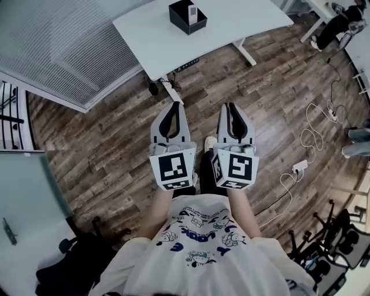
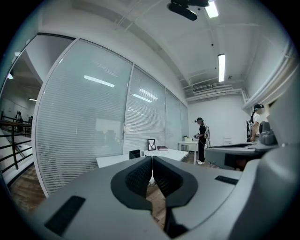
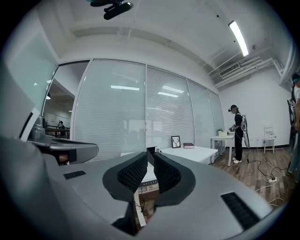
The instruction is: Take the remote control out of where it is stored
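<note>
- Remote [image 1: 192, 11] stands on end in a black box [image 1: 184, 23] on the white counter [image 1: 243, 20], with its top poking out.
- Box is straight ahead of both grippers and well apart from them, across the wood floor [image 1: 115, 144]. Nothing else is visible in it.
- Left gripper [image 1: 174, 105]: fingers closed together, empty.
- Right gripper [image 1: 230, 105]: same, nothing between its fingers.
- Left lines up slightly better with the box. Likely walk up first, then lift along the remote's upright axis.

- Ahead of you stands a white table [image 1: 243, 23]; a black box [image 1: 182, 23] sits on it.
- To your right, a white power strip [image 1: 299, 166] lies on the wood floor [image 1: 115, 150].
</note>
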